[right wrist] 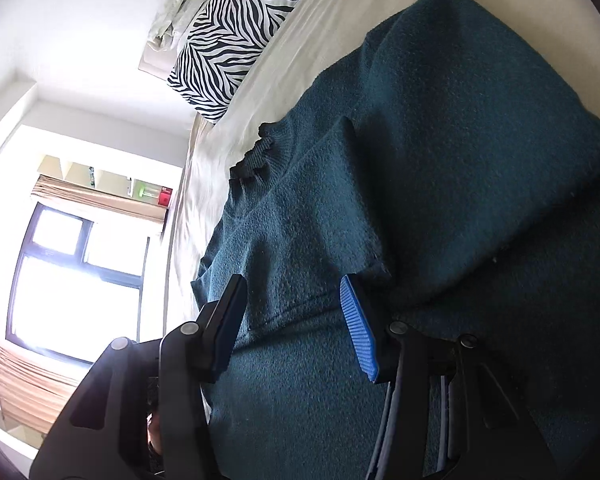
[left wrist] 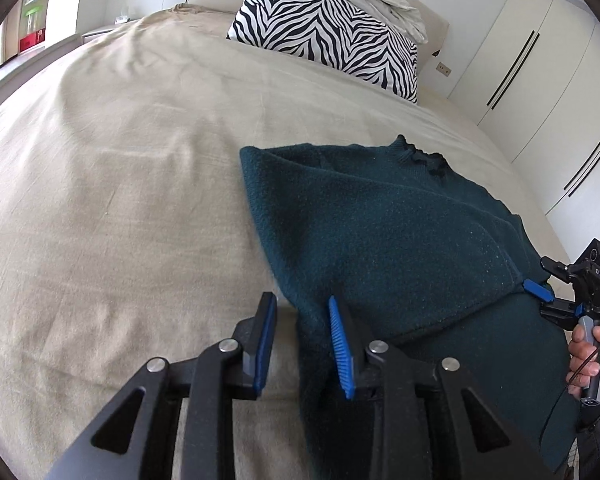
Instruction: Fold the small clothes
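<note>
Both tools angled down, jaws parted, nothing pinched.
L black two-finger tool w/ blue ribbed pads gapes a little; R black blue-padded tool gapes wider. Person's R hand wraps that tool's grey handle.

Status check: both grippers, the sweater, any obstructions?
Left gripper open at sweater's near edge, nothing pinched. Right gripper open over partly folded sweater. Zebra pillow well clear at headboard; nothing in the way.
</note>
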Demonstrator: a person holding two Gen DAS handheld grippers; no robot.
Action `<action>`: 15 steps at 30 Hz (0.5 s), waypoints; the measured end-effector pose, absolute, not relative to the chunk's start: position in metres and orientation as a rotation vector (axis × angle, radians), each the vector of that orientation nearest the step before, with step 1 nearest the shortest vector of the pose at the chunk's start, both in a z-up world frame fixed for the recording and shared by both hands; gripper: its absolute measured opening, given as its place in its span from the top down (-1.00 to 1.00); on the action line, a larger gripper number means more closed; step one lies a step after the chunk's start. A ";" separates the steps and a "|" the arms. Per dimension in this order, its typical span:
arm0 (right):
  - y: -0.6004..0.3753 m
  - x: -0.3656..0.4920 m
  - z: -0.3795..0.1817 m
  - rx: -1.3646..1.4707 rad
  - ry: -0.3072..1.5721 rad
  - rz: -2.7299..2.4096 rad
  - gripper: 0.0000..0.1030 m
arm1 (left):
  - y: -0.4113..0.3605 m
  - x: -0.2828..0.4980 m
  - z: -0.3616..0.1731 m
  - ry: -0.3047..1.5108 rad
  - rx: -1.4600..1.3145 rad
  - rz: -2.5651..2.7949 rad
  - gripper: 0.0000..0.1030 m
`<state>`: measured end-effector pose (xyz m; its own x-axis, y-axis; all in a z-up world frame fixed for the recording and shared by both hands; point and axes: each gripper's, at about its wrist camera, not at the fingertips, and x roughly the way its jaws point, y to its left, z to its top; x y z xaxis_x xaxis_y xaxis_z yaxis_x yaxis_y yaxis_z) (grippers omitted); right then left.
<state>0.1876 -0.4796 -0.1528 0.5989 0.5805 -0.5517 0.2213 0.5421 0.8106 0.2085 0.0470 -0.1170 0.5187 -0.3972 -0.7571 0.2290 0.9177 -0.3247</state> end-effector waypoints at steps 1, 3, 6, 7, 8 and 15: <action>-0.481 0.180 -0.154 1.011 0.947 0.242 0.08 | 0.051 0.202 -0.115 0.951 -0.208 -0.375 0.41; -0.485 0.165 -0.155 1.015 0.953 0.220 0.08 | 0.058 0.186 -0.108 0.933 -0.222 -0.355 0.41; -0.492 0.136 -0.148 1.011 0.946 0.181 0.07 | 0.064 0.158 -0.093 0.894 -0.244 -0.359 0.27; -0.495 0.125 -0.146 1.015 0.941 0.168 0.07 | 0.064 0.147 -0.090 0.887 -0.250 -0.366 0.13; -0.498 0.112 -0.143 1.016 0.932 0.159 0.07 | 0.064 0.137 -0.088 0.884 -0.246 -0.370 0.05; -0.507 0.029 -0.131 0.979 0.925 0.082 -0.01 | 0.062 0.076 -0.103 0.968 -0.321 -0.417 -0.25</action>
